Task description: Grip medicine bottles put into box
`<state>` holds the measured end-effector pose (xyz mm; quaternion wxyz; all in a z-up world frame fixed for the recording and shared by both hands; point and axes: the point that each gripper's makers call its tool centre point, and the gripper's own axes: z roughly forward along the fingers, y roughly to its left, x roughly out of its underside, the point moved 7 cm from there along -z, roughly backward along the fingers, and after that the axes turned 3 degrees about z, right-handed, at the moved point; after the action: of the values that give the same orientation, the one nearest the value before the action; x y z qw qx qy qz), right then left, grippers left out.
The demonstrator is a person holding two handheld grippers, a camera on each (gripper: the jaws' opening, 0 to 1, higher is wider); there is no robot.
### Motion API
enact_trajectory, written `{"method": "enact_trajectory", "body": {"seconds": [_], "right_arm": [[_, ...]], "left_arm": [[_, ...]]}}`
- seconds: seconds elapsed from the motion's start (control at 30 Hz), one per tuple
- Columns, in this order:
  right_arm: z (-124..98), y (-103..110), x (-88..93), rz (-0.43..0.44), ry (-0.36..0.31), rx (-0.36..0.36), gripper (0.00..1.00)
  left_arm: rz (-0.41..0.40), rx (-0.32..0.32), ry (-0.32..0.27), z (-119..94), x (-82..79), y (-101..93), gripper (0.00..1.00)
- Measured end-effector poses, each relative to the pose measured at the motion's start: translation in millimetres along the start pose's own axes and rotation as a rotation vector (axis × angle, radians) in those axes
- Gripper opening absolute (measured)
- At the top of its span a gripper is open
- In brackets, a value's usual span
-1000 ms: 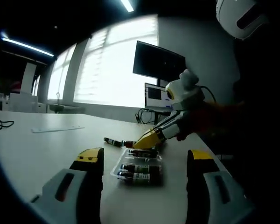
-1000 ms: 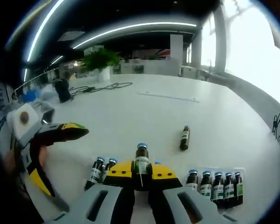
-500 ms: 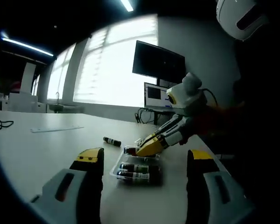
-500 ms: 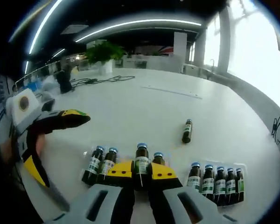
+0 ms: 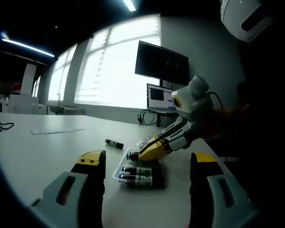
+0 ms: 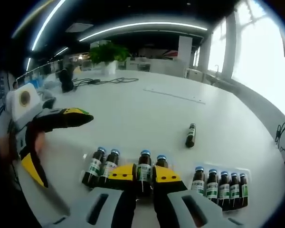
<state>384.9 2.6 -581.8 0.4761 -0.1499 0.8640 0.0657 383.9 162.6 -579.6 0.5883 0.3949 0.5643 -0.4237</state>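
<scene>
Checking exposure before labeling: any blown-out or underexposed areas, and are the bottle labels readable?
Left gripper view: window blown out, right side near black, bottles dim and labels unreadable. Right gripper view: evenly lit table, window overexposed, labels visible on the bottle in the right hand-held gripper, text too small; strong fisheye bend.

Your left gripper view sits low above the desk [image 5: 33,156], facing the windows and monitor. Your right gripper view looks down closely across the desk toward the plant. Both share the bottle tray [image 5: 133,167] [image 6: 133,164].
</scene>
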Motion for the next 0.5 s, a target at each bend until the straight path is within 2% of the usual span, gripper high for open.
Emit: {"method": "enact_trajectory", "body": {"seconds": [0.17,0.5], "right_arm": [[-6.1,-8.1,-11.8,0.011,-0.066,0.021,0.06],[-1.4,-3.2,-1.4,-0.017,-0.033,0.005,0.0]], "left_arm": [[0.001,0.0,0.002,0.7,0.0,-0.2,0.64],[0.0,-0.002,0.005,-1.0,1.3,1.8,0.64]]}}
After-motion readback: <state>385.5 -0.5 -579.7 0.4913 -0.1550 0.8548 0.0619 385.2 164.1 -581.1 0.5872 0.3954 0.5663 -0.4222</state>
